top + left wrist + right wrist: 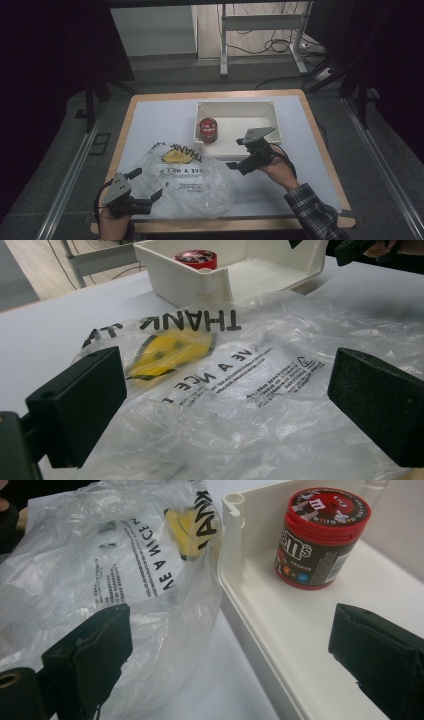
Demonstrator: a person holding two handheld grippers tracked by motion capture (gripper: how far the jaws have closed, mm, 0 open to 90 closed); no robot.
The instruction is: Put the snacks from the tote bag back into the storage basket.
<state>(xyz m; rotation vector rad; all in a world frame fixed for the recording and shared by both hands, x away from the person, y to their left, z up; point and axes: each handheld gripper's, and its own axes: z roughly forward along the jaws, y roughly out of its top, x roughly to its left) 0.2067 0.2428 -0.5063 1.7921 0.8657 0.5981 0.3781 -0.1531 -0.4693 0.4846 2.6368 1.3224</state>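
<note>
High view: both hand-held grippers, left and right, spread, empty; plastic bag likely light, limp, slippery; pinch a bunched fold near its edge.

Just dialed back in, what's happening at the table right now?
A person holds a gripper in each hand over a white table. The left gripper sits at the near edge of a crumpled clear plastic bag, jaws open around it without gripping. The right gripper hovers open between the bag and the white bin, holding nothing. A red candy canister stands upright in the bin's corner. Something yellow shows through the bag.
</note>
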